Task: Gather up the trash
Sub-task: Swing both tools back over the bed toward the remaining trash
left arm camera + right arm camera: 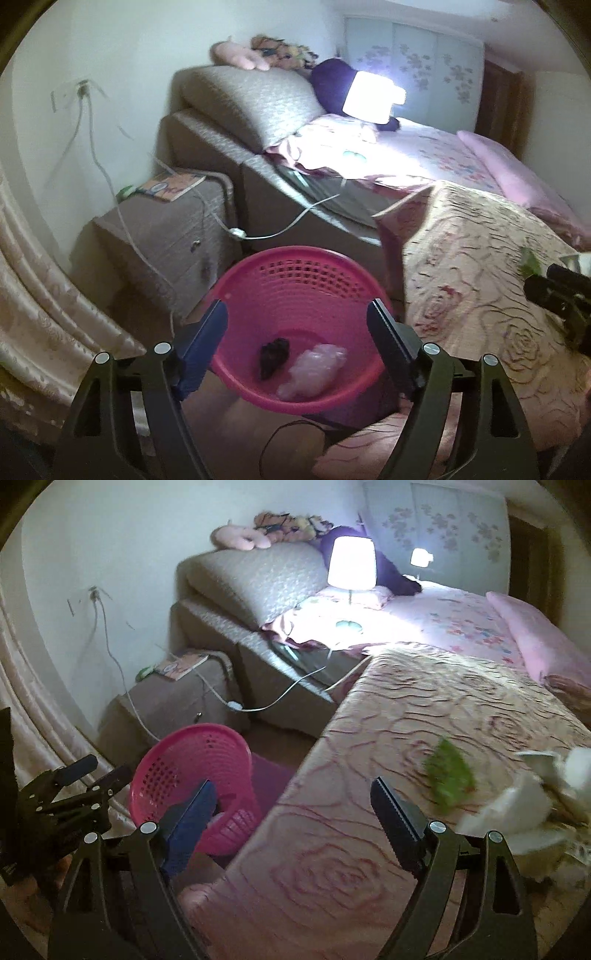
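Observation:
A pink plastic basket (pixel 295 280) stands on the floor beside the bed. Inside it lie a dark scrap (pixel 273 356) and a crumpled clear wrapper (pixel 314 373). My left gripper (pixel 297 317) hangs open over the basket, nothing between its fingers. My right gripper (pixel 293 799) is open and empty above the edge of the rose-patterned bedspread (pixel 424 709). On the bedspread to its right lie a green wrapper (pixel 448 773) and crumpled white paper (pixel 517 805). The basket (pixel 192 760) shows at the left of the right wrist view, with the left gripper (pixel 74 779) beside it.
A nightstand (pixel 162 229) with a book and trailing cables stands left of the basket against the wall. A lit lamp (pixel 351 568) stands on the bed near the padded headboard. Curtains (pixel 33 295) hang at the left. The right gripper's tip (pixel 554 291) shows at the right edge.

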Demonstrator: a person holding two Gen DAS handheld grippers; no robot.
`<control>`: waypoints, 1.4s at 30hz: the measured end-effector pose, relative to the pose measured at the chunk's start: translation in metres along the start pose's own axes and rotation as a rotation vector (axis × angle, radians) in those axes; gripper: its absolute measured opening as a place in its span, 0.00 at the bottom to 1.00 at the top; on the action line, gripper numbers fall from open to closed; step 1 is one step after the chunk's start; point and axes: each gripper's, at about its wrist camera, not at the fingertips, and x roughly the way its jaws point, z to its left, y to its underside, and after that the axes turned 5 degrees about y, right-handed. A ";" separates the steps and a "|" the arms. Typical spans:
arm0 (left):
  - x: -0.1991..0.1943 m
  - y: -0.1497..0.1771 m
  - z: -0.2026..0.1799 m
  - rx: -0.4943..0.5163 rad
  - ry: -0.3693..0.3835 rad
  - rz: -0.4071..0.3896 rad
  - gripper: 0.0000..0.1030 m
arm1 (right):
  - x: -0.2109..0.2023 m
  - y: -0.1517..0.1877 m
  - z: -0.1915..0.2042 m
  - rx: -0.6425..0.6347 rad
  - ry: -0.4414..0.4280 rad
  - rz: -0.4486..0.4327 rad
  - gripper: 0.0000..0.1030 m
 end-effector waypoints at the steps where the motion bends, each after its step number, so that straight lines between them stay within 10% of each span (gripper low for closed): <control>1: -0.002 0.000 -0.007 0.015 0.013 -0.001 0.73 | -0.008 0.002 -0.008 0.007 0.007 -0.012 0.80; 27: -0.010 0.037 -0.165 0.304 0.287 0.074 0.74 | -0.108 0.087 -0.188 0.258 0.368 -0.109 0.80; 42: -0.016 0.049 -0.280 0.430 0.557 0.147 0.74 | -0.126 0.121 -0.249 0.399 0.426 -0.107 0.80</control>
